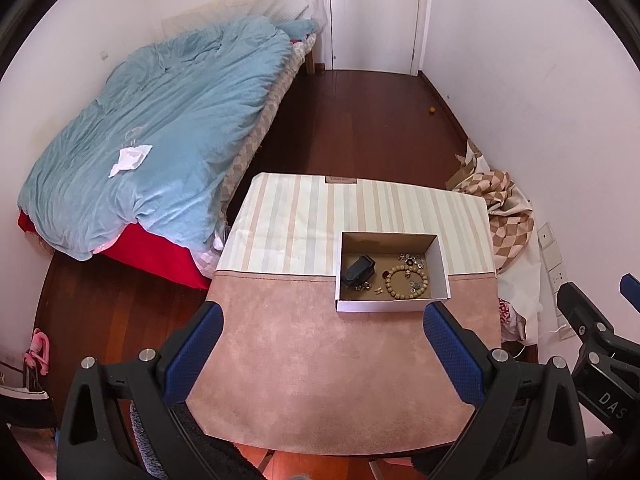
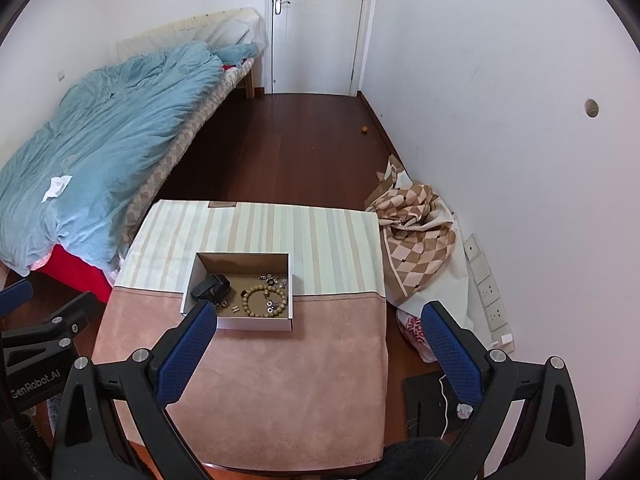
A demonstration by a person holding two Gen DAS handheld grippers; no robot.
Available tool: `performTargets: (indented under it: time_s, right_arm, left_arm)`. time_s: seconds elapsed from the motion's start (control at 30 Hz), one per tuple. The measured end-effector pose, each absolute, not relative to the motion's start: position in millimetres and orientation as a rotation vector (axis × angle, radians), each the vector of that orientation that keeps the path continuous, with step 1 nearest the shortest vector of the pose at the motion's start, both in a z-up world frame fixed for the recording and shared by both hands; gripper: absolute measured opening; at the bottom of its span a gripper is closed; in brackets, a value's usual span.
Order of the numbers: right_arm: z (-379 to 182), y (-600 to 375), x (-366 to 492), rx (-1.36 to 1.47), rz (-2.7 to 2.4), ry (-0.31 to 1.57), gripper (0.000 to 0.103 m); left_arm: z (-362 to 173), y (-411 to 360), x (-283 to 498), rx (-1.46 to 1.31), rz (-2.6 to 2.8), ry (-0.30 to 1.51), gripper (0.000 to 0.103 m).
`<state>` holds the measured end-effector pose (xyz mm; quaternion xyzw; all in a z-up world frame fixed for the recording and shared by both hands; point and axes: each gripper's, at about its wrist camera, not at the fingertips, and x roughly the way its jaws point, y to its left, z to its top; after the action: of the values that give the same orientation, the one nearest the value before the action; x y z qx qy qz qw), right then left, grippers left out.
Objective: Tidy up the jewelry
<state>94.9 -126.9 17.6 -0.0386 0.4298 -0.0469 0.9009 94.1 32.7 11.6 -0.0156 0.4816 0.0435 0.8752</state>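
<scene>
Cloth-covered worktop (image 1: 328, 360) beside bed (image 1: 160, 140) carries jewelry box (image 1: 390, 308); left gripper (image 1: 324, 344) and right gripper (image 2: 320, 344) fingers spread wide, empty.

Bare pink suede tabletop (image 1: 320, 360) in front of the shallow white cardboard box (image 1: 390, 306): free passage. Box open-topped, low walls the only obstruction.

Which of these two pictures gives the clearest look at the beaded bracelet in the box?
The left wrist view: the beaded bracelet lies unobstructed in the box. The right wrist view shows it too, with a blue finger pad crowding nearby.
</scene>
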Motion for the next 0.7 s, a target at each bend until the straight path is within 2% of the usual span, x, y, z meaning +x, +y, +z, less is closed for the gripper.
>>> performTargets:
  time_s: [0.7]
  right_arm:
    - [2, -129, 105, -0.077, -0.097, 0.932, 0.103]
  left_arm:
    - [0, 30, 106, -0.021, 0.080, 1.035, 0.102]
